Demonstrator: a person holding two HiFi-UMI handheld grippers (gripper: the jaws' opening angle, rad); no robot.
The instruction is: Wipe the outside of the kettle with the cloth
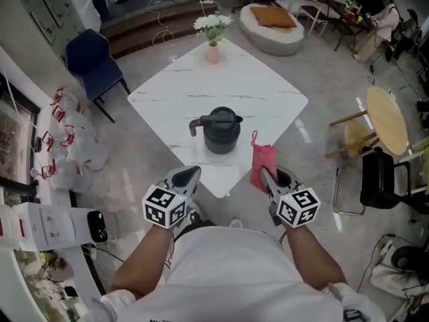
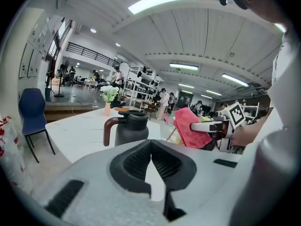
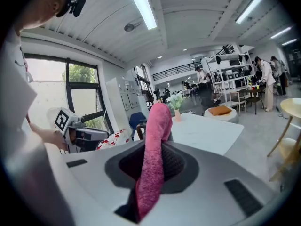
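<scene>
The kettle (image 1: pixel 221 131) stood upright on the white table (image 1: pixel 268 92), a little back from the near corner, with its lid on and its handle turned toward the person's left. That put it within reach of both hands, with its dark body open to a wipe from the right side. A vase of flowers (image 1: pixel 212 35) stood well apart at the far corner, out of the way.

The right claw (image 1: pixel 268 176) was clamped on the pink cloth (image 1: pixel 262 166). Its pads pinched the fabric along a fold, so that a thick roll stood up past the tips and a tail hung down behind them. Held this way, the cloth made a soft front that would meet the kettle before any hard part of the claw did, which I took to be the reason for the grip. It hovered over the near corner of the table, near the kettle's right side but not touching it.

The left claw (image 2: pixel 150 147) was closed with its pads together and nothing between them. It pointed toward the kettle from the handle side, short of the table edge. I judged it was waiting to steady the kettle, though it would have to open for that. No wiping had begun as far as I could see.
</scene>
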